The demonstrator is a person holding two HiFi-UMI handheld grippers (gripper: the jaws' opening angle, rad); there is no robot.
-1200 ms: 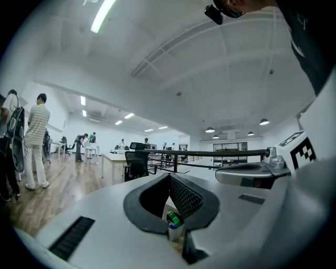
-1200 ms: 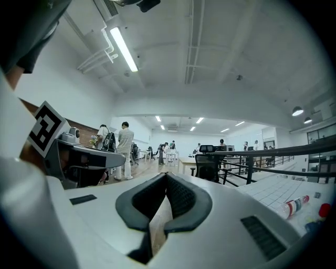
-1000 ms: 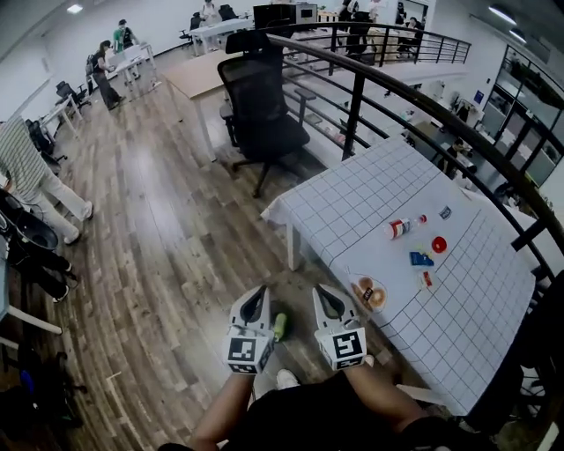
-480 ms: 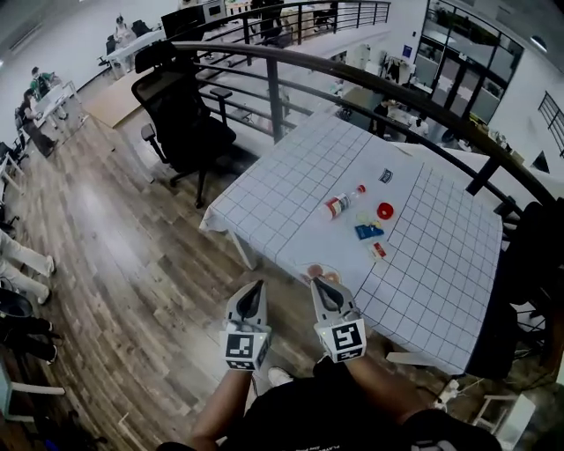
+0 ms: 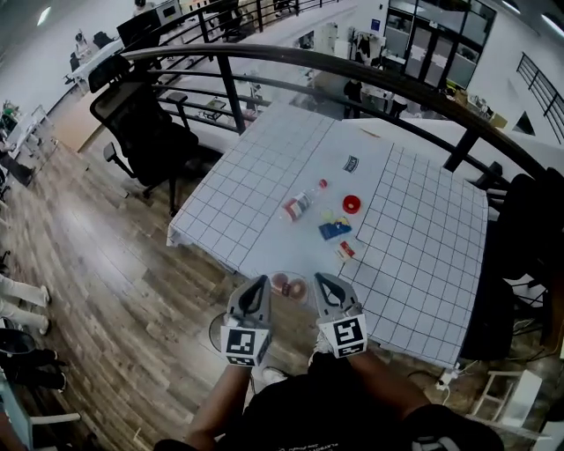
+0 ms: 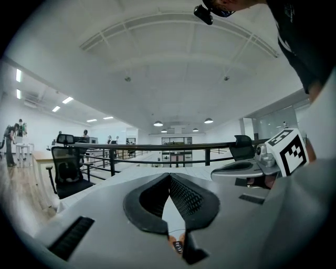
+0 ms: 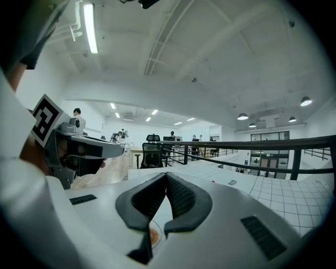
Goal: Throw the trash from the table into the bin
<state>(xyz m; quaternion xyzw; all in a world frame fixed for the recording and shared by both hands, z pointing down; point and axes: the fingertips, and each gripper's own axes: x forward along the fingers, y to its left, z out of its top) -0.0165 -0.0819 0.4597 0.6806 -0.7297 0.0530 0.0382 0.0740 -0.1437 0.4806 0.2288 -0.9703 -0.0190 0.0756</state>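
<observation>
Left gripper [image 5: 259, 282] jaws together, empty; right gripper [image 5: 321, 279] jaws together, empty.

This is an open-plan office. A black swivel office chair [image 5: 141, 132] stands on the wood-plank floor [image 5: 97, 264] near the worktop [image 5: 256, 185] with its grid-patterned cloth. Desks with monitors [image 5: 145, 25] line the far side, where people [image 6: 10, 137] work. A curved black railing [image 5: 370, 69] edges the floor, with glass-fronted rooms [image 5: 432, 40] beyond it and rows of ceiling lights [image 6: 157, 124] overhead.
</observation>
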